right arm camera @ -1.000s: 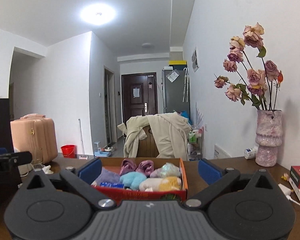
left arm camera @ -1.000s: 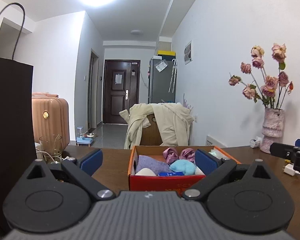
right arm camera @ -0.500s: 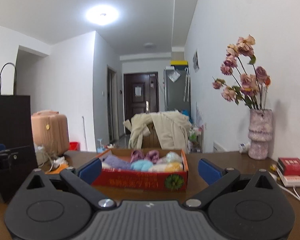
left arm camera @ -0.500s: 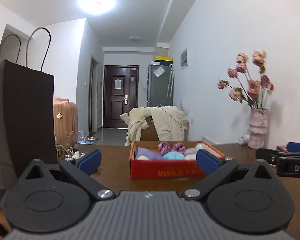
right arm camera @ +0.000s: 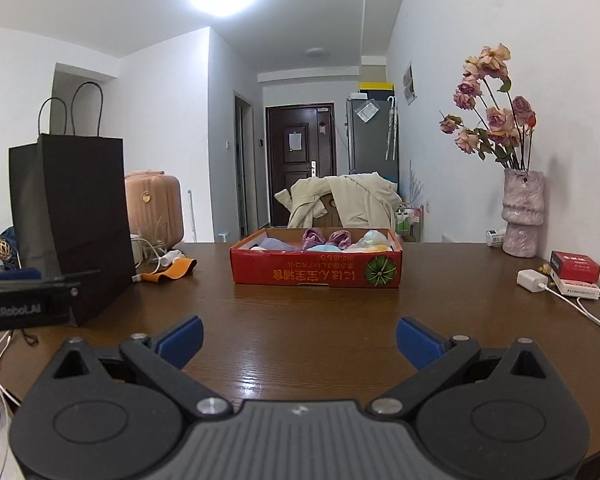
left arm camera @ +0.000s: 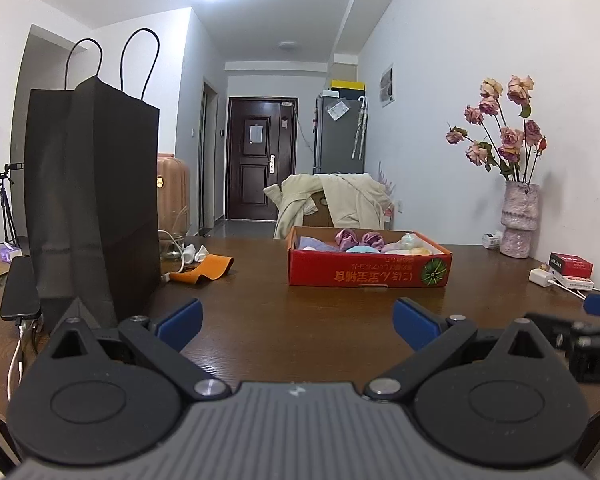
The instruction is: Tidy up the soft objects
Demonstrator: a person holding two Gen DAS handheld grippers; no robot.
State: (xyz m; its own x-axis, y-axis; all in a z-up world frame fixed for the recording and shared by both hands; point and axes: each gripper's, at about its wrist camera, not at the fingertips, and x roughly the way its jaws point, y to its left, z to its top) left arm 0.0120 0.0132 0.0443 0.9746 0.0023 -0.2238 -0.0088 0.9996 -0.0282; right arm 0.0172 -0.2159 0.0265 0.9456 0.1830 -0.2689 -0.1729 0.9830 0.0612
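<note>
A shallow red cardboard box [left arm camera: 368, 272] [right arm camera: 316, 274] sits mid-table, well beyond both grippers. It holds several soft items: purple satin scrunchies [left arm camera: 358, 238] [right arm camera: 326, 237], a lilac cloth [right arm camera: 278, 245], pale blue and yellow-white pieces [left arm camera: 410, 242]. My left gripper [left arm camera: 298, 324] hovers low over the near table, open and empty. My right gripper [right arm camera: 300, 338] is likewise open with nothing between its blue pads. Each gripper shows at the edge of the other's view: the right [left arm camera: 588, 340], the left [right arm camera: 24, 304].
A tall black paper bag [left arm camera: 92, 200] [right arm camera: 72, 216] stands at left, with an orange strap [left arm camera: 204, 270], cables and a phone [left arm camera: 20, 294] near it. A vase of dried roses [right arm camera: 524, 216], red box [right arm camera: 574, 266] and charger [right arm camera: 534, 280] occupy the right. A coat-draped chair [right arm camera: 348, 202] stands behind.
Both grippers have pulled back from the red box toward the near table edge, so the box looks smaller and farther. The black bag now shows in full. Both stayed open.
</note>
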